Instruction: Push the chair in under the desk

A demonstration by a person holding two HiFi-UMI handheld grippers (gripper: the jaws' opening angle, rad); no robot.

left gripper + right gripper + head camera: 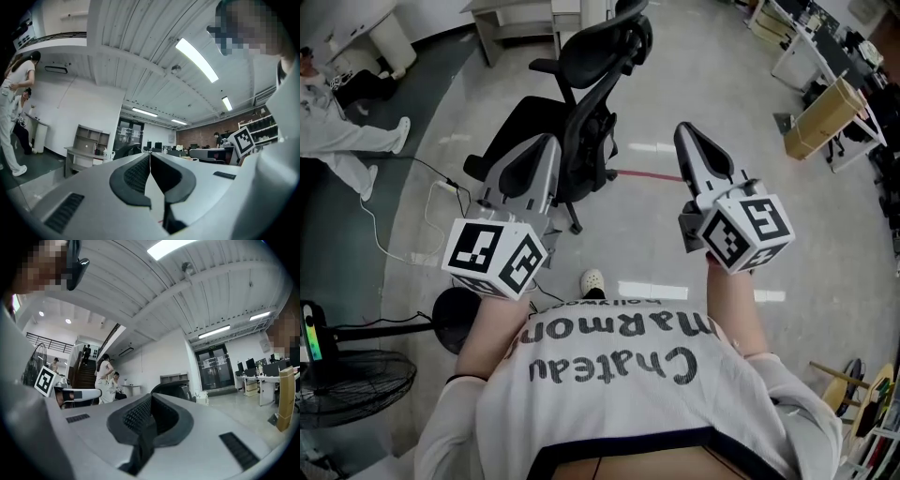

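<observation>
A black office chair (581, 103) stands on the grey floor ahead of me, its seat toward the left and its headrest toward the top. A grey desk (517, 17) with shelves lies beyond it at the top edge. My left gripper (546, 142) is shut and empty, held up in front of the chair's seat and apart from it. My right gripper (682, 129) is also shut and empty, to the right of the chair. The left gripper (150, 153) sees the chair's top (123, 150) just past its jaws. The right gripper (151, 396) sees the chair (172, 389) too.
A floor fan (356, 377) and a round black base (455, 314) stand at my lower left. White cables (394, 230) trail on the floor. A person in white (342, 141) is at the upper left. A cardboard box (825, 117) and desks (811, 52) lie at the upper right.
</observation>
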